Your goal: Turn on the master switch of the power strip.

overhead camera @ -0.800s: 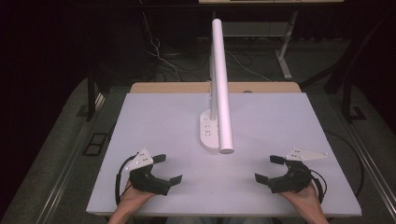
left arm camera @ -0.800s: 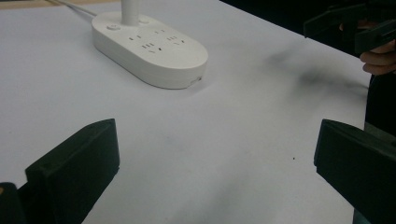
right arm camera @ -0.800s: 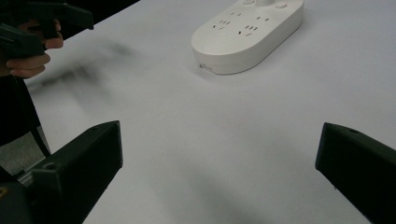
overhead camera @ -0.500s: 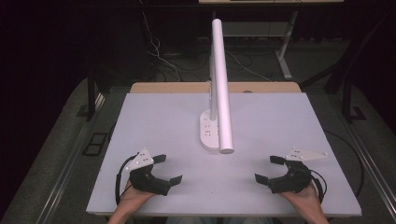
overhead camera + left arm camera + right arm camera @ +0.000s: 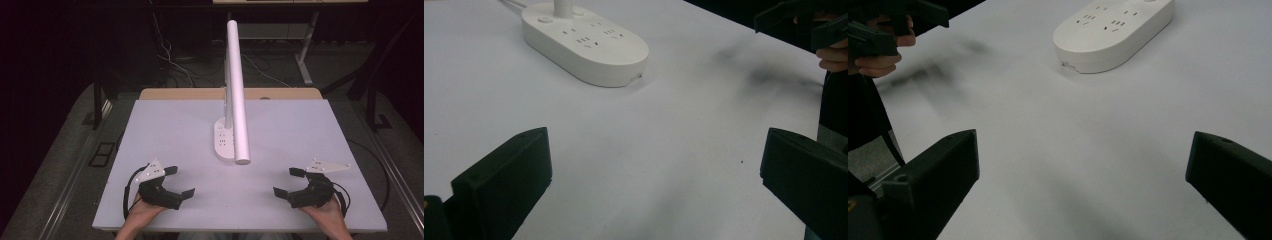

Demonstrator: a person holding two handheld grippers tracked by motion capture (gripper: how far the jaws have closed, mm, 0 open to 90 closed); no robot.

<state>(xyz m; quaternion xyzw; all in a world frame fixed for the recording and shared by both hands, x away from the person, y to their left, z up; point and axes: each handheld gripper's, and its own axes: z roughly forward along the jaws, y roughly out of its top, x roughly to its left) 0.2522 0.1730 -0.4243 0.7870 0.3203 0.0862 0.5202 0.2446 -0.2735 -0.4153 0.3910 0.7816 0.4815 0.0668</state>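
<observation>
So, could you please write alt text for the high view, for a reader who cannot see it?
A white desk lamp with a long tube head and an oval base with sockets stands mid-table on a pale grey tabletop. Near the front edge, a person's hands hold two black two-jaw grippers, the left gripper and right gripper, both open and empty, jaws pointing inward.

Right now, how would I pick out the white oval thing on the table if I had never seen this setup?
Start at the white table and go to its middle, ahead of the two open grippers. The lamp base sits there: a flat white oval with socket slots on top and a thin post rising from its far end. It is the one item lying on the tabletop besides the grippers.
</observation>
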